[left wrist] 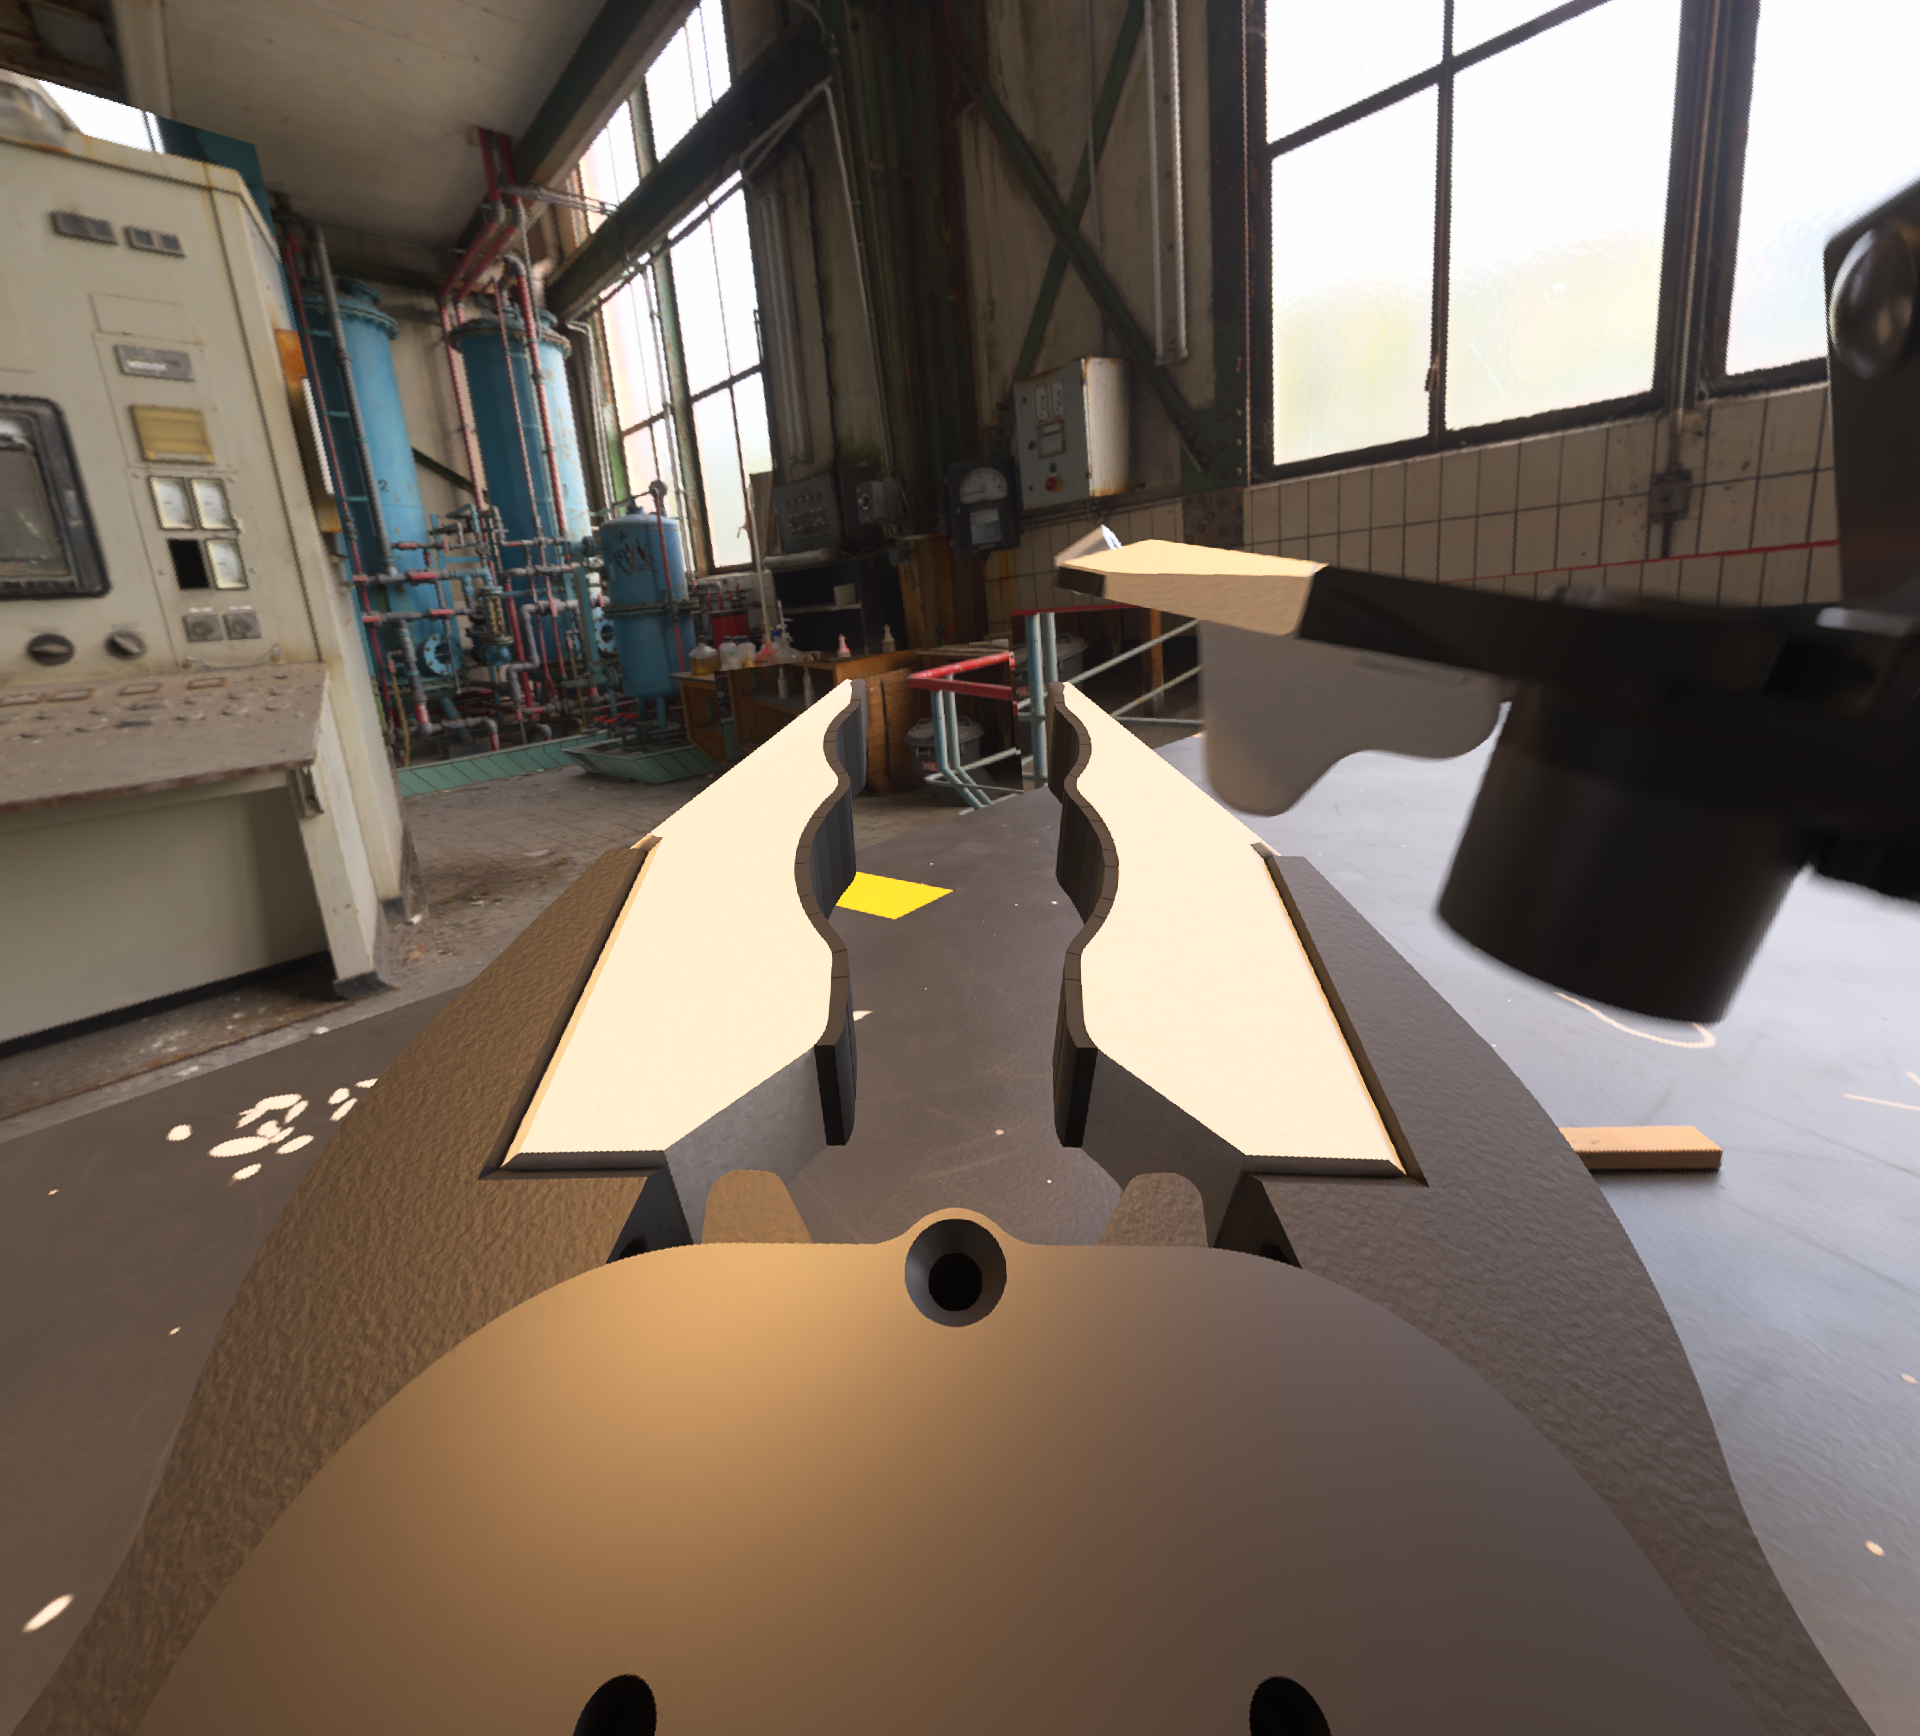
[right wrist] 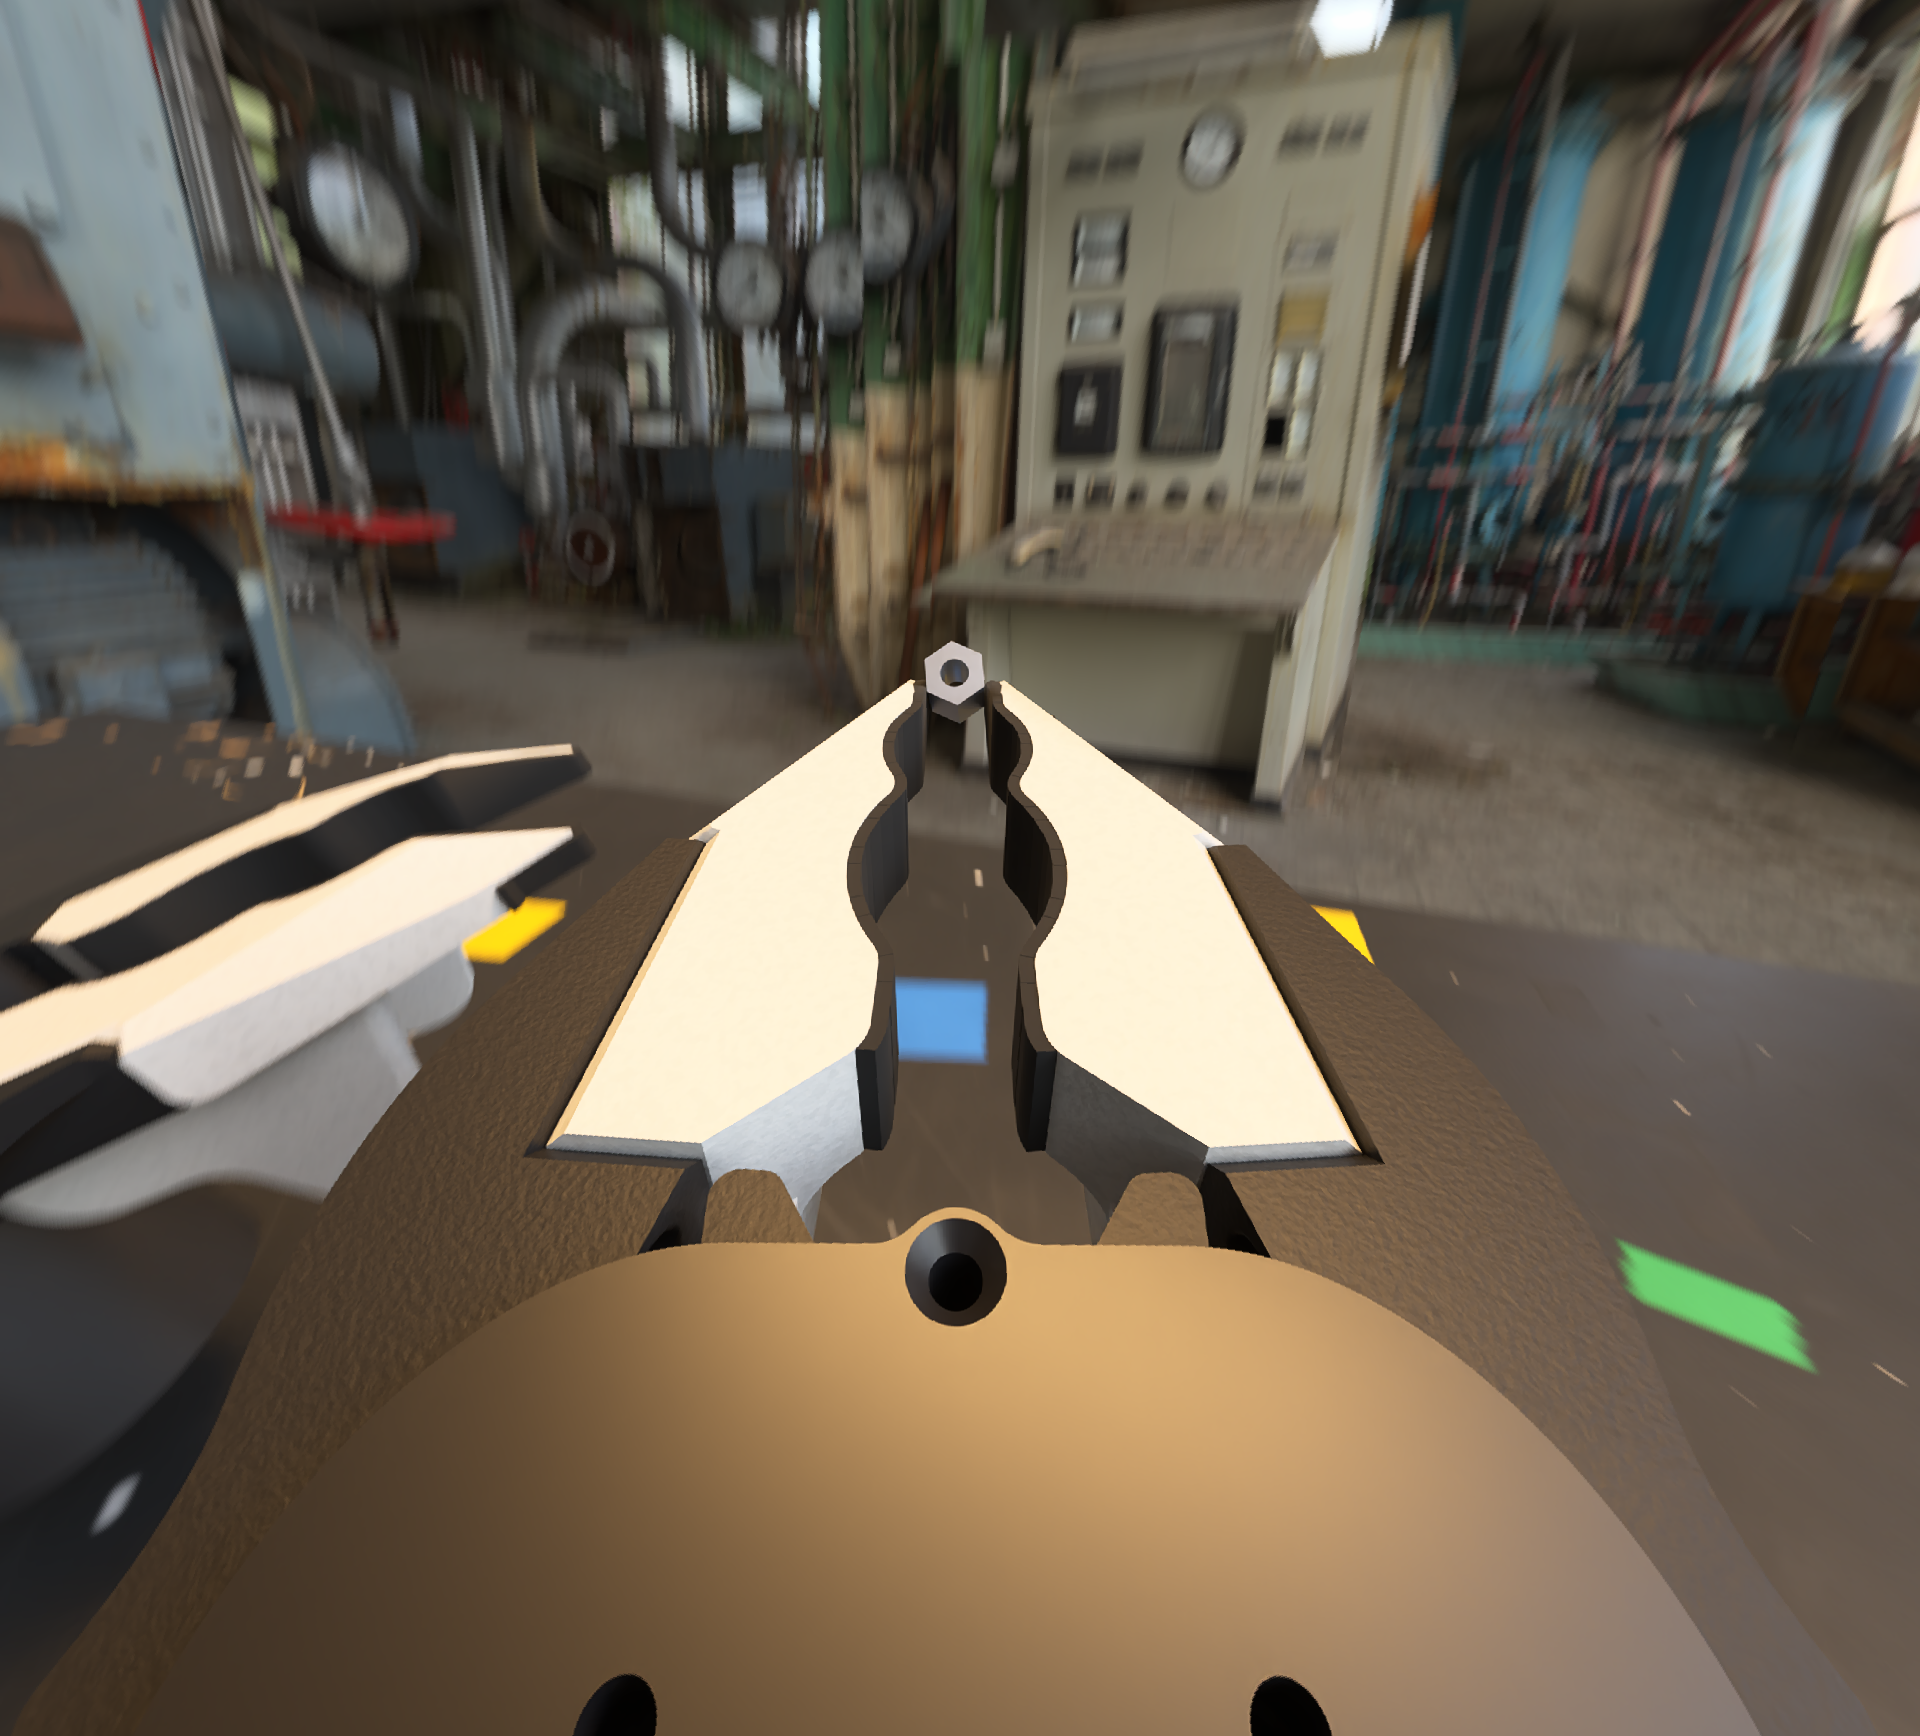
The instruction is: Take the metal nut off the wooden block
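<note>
My right gripper (right wrist: pixel 953 697) is shut on a small silver hexagonal metal nut (right wrist: pixel 951 673), pinched at the very fingertips and held up off the dark table. The view around it is blurred. The wooden block (left wrist: pixel 1642 1148) is a thin, flat, light-brown piece lying on the table at the right of the left wrist view, partly hidden behind my left gripper's body. My left gripper (left wrist: pixel 951 699) is open and empty, with a wide gap between its fingers. The right gripper (left wrist: pixel 1184 590) shows at the right of that view, raised above the table. The left gripper (right wrist: pixel 312 834) shows at the left of the right wrist view.
The dark table (right wrist: pixel 1558 1063) bears flat coloured patches: a blue one (right wrist: pixel 940 1019), a green one (right wrist: pixel 1714 1307) and yellow ones (right wrist: pixel 514 928) (left wrist: pixel 891 894). A factory hall with control cabinets, pipes and windows lies beyond the table edge.
</note>
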Action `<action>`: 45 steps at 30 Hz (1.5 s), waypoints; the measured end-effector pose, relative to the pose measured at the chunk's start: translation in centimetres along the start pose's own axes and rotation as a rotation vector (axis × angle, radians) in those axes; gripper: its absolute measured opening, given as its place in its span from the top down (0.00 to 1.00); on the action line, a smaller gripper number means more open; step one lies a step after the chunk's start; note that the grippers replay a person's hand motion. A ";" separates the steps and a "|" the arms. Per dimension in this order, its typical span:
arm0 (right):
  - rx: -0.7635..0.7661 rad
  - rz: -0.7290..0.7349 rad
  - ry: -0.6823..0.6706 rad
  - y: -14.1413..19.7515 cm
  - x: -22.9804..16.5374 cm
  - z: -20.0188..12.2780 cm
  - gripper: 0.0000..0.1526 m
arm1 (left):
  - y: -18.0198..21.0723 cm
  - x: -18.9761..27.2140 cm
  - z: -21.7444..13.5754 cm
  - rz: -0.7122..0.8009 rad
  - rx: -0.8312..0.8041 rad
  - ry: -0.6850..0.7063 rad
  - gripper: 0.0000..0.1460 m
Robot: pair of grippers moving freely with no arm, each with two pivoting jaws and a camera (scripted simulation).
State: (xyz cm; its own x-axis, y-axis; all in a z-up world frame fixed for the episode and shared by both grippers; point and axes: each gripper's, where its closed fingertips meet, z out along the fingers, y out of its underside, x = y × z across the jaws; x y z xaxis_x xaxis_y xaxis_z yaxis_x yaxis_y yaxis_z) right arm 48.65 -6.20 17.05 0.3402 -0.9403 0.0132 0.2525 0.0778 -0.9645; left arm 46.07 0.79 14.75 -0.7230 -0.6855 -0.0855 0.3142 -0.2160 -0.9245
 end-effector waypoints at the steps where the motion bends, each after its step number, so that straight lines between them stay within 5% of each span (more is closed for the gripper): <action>1: 0.074 0.003 0.014 -0.2 -0.5 0.5 0.93 | -0.1 -0.2 0.0 -0.005 0.005 -0.005 0.76; 7: 0.091 -0.295 -0.130 2.0 -4.2 0.1 0.93 | 1.4 -0.5 0.7 -0.055 -0.061 0.005 0.76; 11: 0.099 -0.185 -0.071 2.0 -2.6 0.2 0.93 | 0.5 -0.2 0.6 -0.069 -0.006 0.029 0.76; 20: 0.094 -0.192 -0.042 2.3 -1.8 0.0 0.93 | -0.3 -0.7 0.5 -0.201 0.026 0.017 0.76; 34: 0.072 -0.140 0.023 2.7 0.1 -0.1 0.93 | -0.8 3.1 0.3 -0.108 0.024 0.140 0.76; 45: 0.063 -0.168 -0.008 2.9 -0.6 0.3 0.93 | -0.8 1.1 0.3 -0.150 0.027 0.076 0.76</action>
State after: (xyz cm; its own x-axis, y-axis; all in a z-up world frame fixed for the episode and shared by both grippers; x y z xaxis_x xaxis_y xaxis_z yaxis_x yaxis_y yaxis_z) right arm 49.49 -5.30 14.30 0.2959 -0.9389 0.1755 0.3622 -0.0597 -0.9302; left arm 45.19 -0.01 15.50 -0.8073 -0.5896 0.0235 0.2149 -0.3310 -0.9188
